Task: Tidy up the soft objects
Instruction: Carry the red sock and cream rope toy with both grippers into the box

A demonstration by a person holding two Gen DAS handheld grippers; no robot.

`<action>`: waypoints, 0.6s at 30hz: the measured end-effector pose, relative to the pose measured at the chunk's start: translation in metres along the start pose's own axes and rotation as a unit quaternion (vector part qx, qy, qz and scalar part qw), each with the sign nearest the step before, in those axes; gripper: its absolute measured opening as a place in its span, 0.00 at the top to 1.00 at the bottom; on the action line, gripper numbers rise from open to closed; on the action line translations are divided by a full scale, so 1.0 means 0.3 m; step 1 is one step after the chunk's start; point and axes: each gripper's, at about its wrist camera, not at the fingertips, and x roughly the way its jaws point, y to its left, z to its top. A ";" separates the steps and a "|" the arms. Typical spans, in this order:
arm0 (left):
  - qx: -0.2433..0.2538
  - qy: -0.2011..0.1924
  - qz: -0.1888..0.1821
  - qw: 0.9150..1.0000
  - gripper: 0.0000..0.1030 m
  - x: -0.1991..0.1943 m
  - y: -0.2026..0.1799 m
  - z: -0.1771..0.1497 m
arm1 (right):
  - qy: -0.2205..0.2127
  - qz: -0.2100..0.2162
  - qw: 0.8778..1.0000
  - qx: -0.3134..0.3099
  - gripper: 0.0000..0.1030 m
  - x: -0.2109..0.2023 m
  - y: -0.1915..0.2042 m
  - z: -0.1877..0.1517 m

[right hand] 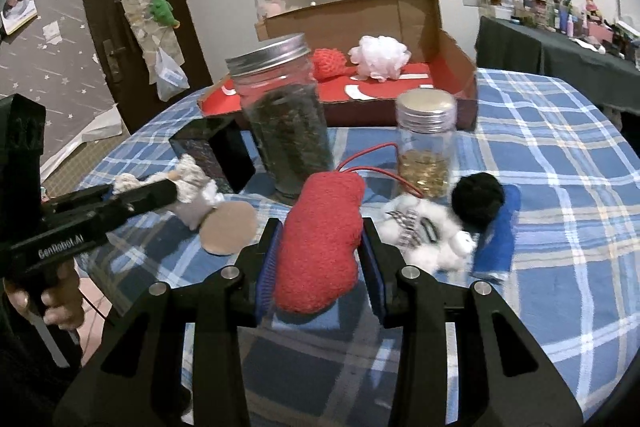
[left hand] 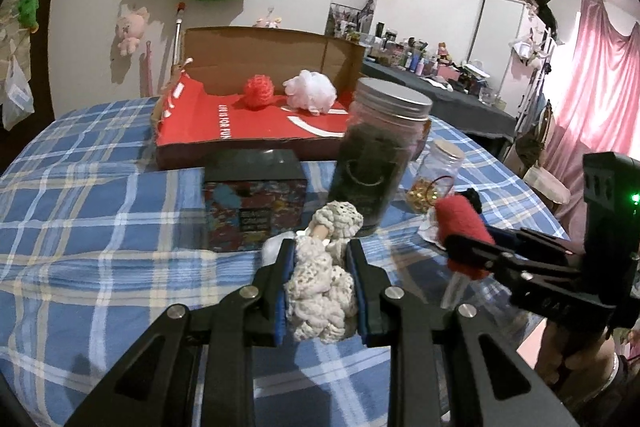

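Note:
In the left wrist view my left gripper [left hand: 320,245] is shut on a cream crocheted piece [left hand: 320,291], held just above the checked cloth. To its right my right gripper [left hand: 456,239] holds a red plush piece [left hand: 458,219]. In the right wrist view the right gripper [right hand: 321,225] is shut on that red plush piece [right hand: 320,243], which has a thin red cord trailing behind it. The left gripper [right hand: 168,191] shows at the left with the cream piece [right hand: 192,173]. An open cardboard box [left hand: 256,131] at the back holds a red crocheted ball [left hand: 259,91] and a white pouf [left hand: 310,91].
A tall lidded jar [right hand: 288,123], a small jar [right hand: 426,147] and a black box [right hand: 216,155] stand between the grippers and the cardboard box [right hand: 456,67]. On the cloth lie a white plush toy [right hand: 432,239], a black pompom [right hand: 478,201], a blue cloth [right hand: 498,239] and a beige round pad [right hand: 228,227].

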 end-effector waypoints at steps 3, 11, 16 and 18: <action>-0.010 0.000 0.006 1.000 0.74 -0.012 0.034 0.002 | 0.000 -0.004 1.000 0.011 0.65 -0.016 -0.028 -0.001; -0.033 0.005 0.027 0.999 0.74 -0.030 0.118 -0.003 | 0.002 -0.015 0.999 0.039 0.65 -0.051 -0.110 -0.006; -0.057 0.012 0.033 0.998 0.74 -0.031 0.186 0.000 | 0.004 -0.007 0.998 0.070 0.65 -0.062 -0.176 -0.003; -0.066 0.014 0.039 0.997 0.74 -0.028 0.219 0.005 | 0.005 -0.003 0.997 0.079 0.65 -0.065 -0.201 0.001</action>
